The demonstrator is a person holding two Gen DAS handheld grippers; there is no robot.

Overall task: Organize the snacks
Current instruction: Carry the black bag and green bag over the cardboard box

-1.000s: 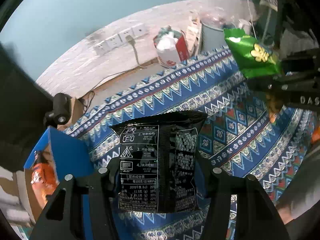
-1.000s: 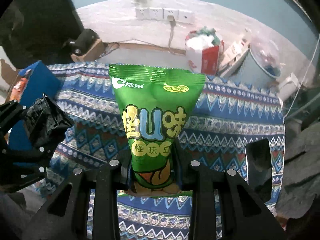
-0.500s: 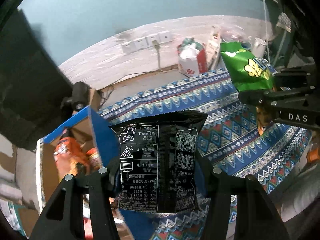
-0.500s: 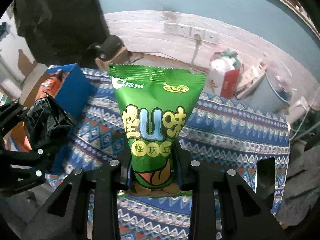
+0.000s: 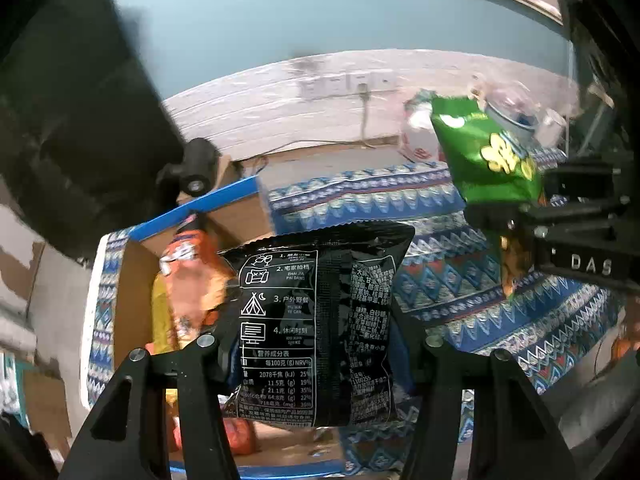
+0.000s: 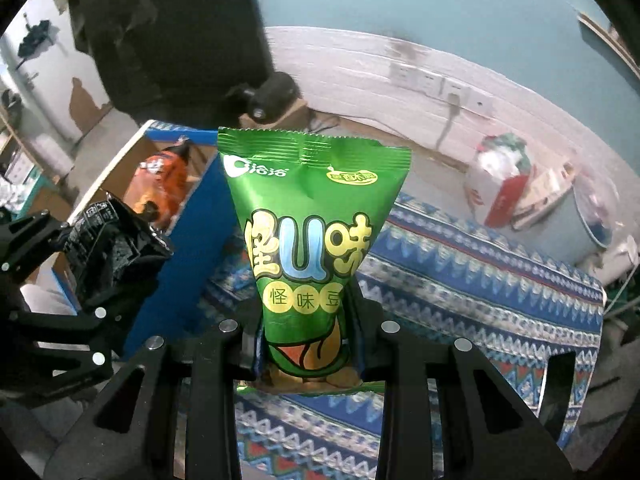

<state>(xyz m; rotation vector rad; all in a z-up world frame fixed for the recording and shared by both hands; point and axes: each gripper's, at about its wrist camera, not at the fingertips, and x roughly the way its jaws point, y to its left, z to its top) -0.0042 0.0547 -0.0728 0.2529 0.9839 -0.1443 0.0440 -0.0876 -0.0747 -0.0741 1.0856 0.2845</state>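
Note:
A black snack packet (image 5: 316,320) with white print stands upright between the jaws of my left gripper (image 5: 318,360), which is shut on its lower part. It hangs over the near corner of an open blue-edged cardboard box (image 5: 128,280) that holds orange snack bags (image 5: 188,280). My right gripper (image 6: 308,352) is shut on the bottom of a green snack bag (image 6: 312,232), held upright over the patterned blue cloth (image 6: 480,272). In the right wrist view, the left gripper with the black packet (image 6: 112,240) is at the left, by the box (image 6: 192,232). The green bag (image 5: 484,152) shows at the upper right of the left wrist view.
Beyond the cloth edge on the floor stand a red and white bag (image 6: 500,184), a grey bin (image 6: 576,220) and a small black camera on a carton (image 6: 272,96). Wall sockets with a plugged cable (image 6: 440,84) line the white wall behind.
Both grippers have carried their packets leftward and a little up toward the box. The box with its orange bags now fills the left of both views.

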